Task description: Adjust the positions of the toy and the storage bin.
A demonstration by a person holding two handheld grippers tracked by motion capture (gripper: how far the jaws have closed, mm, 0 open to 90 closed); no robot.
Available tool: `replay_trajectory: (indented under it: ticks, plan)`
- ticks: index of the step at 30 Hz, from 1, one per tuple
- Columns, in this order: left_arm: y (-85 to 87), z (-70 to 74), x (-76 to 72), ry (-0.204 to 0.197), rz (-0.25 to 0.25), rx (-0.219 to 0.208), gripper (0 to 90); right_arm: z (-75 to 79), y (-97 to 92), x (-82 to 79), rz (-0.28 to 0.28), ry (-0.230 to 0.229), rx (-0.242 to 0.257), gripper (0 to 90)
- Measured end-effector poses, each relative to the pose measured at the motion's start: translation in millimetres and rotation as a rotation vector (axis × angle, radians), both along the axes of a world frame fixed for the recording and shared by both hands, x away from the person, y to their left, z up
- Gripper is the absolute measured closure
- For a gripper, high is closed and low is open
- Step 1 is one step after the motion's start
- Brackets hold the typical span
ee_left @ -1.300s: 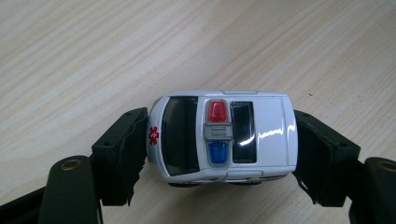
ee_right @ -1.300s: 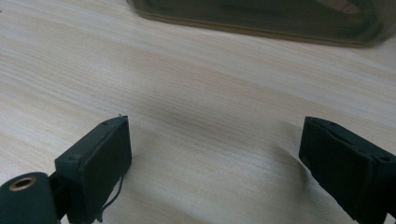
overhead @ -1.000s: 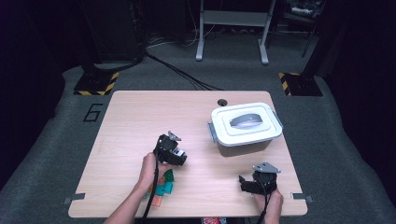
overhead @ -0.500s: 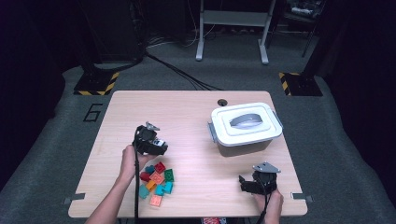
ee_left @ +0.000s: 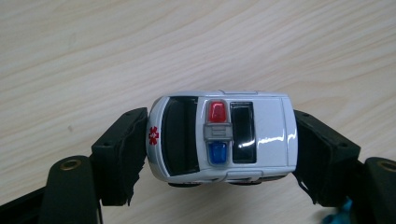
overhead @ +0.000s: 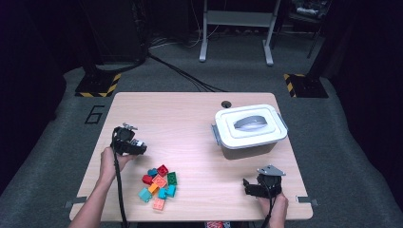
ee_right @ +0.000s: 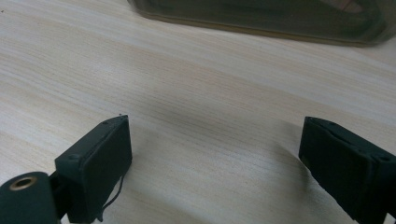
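My left gripper [ee_left: 219,154] is shut on a small white toy ambulance [ee_left: 223,136] with a red and blue light bar, gripped by its front and rear ends above the wooden table [ee_left: 140,46]. In the high view the left gripper [overhead: 127,142] is at the table's left side, up and to the left of a heap of several coloured bricks [overhead: 158,187]. The right gripper [overhead: 259,186] rests near the front right edge with a hand on it. Its jaws [ee_right: 215,163] stand wide open over bare wood.
A grey bin with a white lid and handle [overhead: 249,129] stands at the right of the table [overhead: 180,118]; its dark wall [ee_right: 261,18] runs across the top of the right gripper view. A small dark hole [overhead: 226,104] lies near the far edge.
The left hand has carried its gripper to the left, away from the table's middle, which uncovered the heap of bricks. The right gripper has stayed put.
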State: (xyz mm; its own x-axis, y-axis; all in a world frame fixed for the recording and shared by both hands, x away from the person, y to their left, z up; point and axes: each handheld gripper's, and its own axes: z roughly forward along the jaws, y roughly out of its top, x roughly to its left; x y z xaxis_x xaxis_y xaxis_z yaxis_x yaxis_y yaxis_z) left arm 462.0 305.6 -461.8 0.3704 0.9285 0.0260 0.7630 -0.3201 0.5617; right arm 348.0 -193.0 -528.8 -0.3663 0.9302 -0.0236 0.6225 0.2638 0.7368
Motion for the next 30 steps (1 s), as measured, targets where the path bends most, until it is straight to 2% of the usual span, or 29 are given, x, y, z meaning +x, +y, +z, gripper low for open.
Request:
replay_trajectory:
  ticks: [1, 2, 8, 9, 12, 18, 22, 25, 27, 28, 30]
  plan:
    - [4.4, -2.8, 0.5, 0.003, 0.003, 0.005, 25.5, 0.0, 0.4, 0.0, -0.003, 0.0, 0.006, 8.6]
    - [8.9, -6.4, 0.4, 0.023, 0.013, 0.007, 25.5, 0.0, -0.1, 0.0, 0.001, 0.001, 0.001, 8.6]
    - [26.9, -22.0, 2.3, 0.056, 0.048, 0.021, 25.5, -0.1, 1.0, 0.0, -0.009, 0.002, 0.011, 8.7]
    - [29.4, -25.0, 2.6, 0.067, 0.058, 0.014, 25.5, 0.0, 0.8, 0.0, -0.005, 0.003, 0.01, 8.7]
    - [33.7, -30.3, 3.0, 0.071, 0.077, 0.002, 25.5, 0.0, 0.8, -0.1, -0.005, 0.003, 0.01, 8.7]
    - [40.5, -39.9, 3.3, 0.082, 0.079, 0.007, 25.3, 0.0, 0.8, 0.0, -0.005, 0.003, 0.011, 8.7]
    - [45.0, -42.3, 0.7, 0.05, 0.078, -0.015, 25.1, -0.1, 0.8, 0.1, -0.004, 0.003, 0.012, 8.7]
    - [48.0, -43.8, -0.4, 0.034, 0.08, -0.053, 23.7, -0.1, 0.8, 0.1, -0.002, 0.003, 0.016, 8.7]
    - [49.9, -42.9, -2.2, 0.026, 0.088, -0.071, 13.7, -0.1, 0.7, 0.1, -0.003, 0.004, 0.012, 8.7]
    - [50.4, -41.0, -4.9, 0.012, 0.089, -0.068, 14.8, -0.2, 0.7, 0.1, -0.002, 0.004, 0.016, 8.7]
    - [51.7, -37.9, -9.8, -0.01, 0.09, -0.066, 10.1, -0.2, -0.4, 0.6, 0.004, 0.002, 0.009, 8.7]
